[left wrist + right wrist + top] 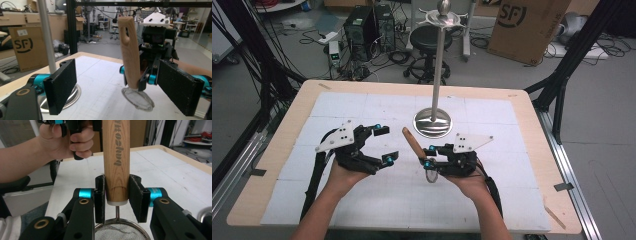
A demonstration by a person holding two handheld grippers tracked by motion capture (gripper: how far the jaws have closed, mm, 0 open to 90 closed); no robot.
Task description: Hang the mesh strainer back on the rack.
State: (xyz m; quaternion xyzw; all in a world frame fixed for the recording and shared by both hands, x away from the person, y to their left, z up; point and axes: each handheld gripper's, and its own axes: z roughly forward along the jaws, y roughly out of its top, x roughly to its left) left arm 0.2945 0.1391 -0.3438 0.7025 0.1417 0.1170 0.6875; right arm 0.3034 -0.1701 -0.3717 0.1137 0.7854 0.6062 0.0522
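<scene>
A small mesh strainer with a wooden handle (411, 144) (130, 55) (116, 152) stands handle up, its mesh bowl (138, 98) (118, 230) hanging low over the white mat. My right gripper (428, 155) (116, 197) is shut on the lower end of the handle. My left gripper (386, 145) (120, 90) stands open to the left of the strainer, jaws wide, with nothing between its fingers; it faces the strainer and the right gripper. A tall metal stand (433, 122) with a round base rises behind the strainer.
The white mat (377, 107) covers a wooden table (282, 135). Beyond the far edge are a black stool (430, 42), computer towers (362, 27) and a cardboard box (524, 25). Black frame legs (564, 75) stand at the right.
</scene>
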